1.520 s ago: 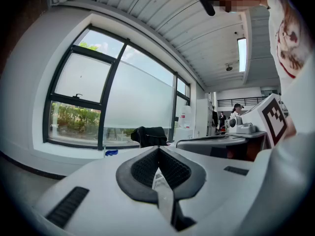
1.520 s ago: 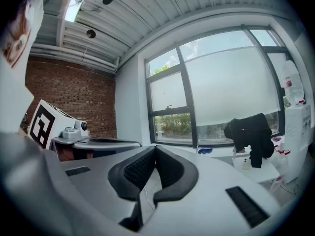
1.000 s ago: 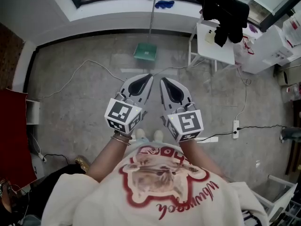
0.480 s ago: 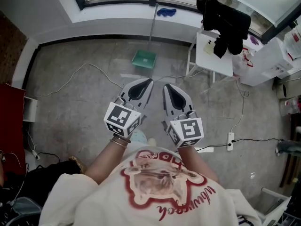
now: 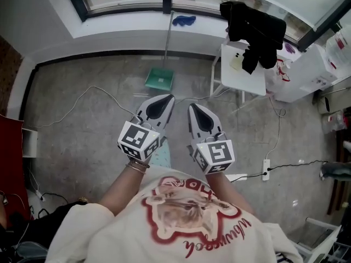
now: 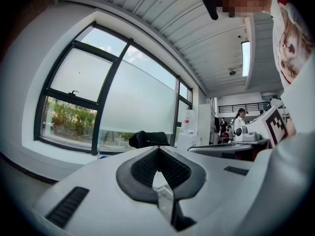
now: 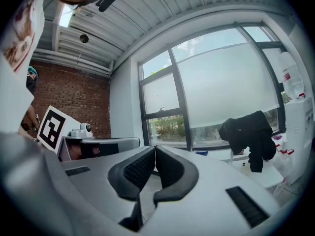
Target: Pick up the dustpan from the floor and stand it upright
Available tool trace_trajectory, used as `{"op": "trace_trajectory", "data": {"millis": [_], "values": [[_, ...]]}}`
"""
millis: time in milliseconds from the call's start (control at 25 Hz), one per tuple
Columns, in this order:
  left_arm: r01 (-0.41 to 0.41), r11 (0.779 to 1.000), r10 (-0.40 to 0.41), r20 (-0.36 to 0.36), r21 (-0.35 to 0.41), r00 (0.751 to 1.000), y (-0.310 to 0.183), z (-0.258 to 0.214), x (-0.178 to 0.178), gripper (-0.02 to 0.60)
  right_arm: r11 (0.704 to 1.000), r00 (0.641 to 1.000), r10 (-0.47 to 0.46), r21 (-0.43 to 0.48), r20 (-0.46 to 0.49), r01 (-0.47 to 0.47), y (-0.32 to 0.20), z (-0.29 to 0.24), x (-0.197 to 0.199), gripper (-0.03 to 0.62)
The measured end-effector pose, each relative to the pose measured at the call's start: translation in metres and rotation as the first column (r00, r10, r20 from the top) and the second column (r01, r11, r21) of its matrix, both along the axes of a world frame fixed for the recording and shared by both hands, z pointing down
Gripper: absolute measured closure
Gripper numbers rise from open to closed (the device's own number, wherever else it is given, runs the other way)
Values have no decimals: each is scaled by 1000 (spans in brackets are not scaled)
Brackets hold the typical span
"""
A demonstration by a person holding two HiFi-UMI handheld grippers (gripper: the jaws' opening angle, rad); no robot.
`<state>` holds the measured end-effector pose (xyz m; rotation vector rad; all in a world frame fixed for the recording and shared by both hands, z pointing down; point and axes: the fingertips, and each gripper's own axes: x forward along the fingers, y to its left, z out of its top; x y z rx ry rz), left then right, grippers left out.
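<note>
Both jaws of the left gripper (image 6: 157, 150) are seen pressed together with nothing between them, and the right gripper (image 7: 153, 149) is likewise closed and empty. In the head view the left gripper (image 5: 168, 98) and right gripper (image 5: 192, 107) are held level and side by side in front of the body, high above the floor (image 5: 98, 141). The dustpan (image 5: 160, 79) is found well ahead of them, its green pan flat on the floor near the window wall, just left of a white table (image 5: 241, 64) draped with black clothes (image 5: 252, 21). Its thin handle (image 5: 168, 37) is seen running toward the sill; whether it lies flat or leans on the wall cannot be told. A white cable (image 5: 82, 97) is strung across the floor between the grippers and the pan. Several faults can be foreseen. If the jaws are not opened before the reach, the handle would only be knocked, not gripped. A slim, smooth handle is likely to turn between the pads, so the pan could swing down or slip out when lifted. The cable could be snagged by the pan's edge or underfoot. The table leg could be struck as the handle is raised, and the dustpan could topple if it is let go off balance.
</note>
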<state>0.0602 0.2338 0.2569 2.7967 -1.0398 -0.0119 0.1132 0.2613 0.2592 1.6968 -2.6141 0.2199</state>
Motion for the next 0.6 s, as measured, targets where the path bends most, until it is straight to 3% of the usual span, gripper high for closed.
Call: {"op": "trace_trajectory", "data": {"millis": [240,600], "values": [[15,1000,-15,3,1,1000,-111,16,-16,563,999,1000,26,-26,-18,-26,-98,22,-6,569],[-49,997,53,66,-62,996,-326,36,-49,562,996,998,57,-71,12,-56,-324,35,-50,569]]}}
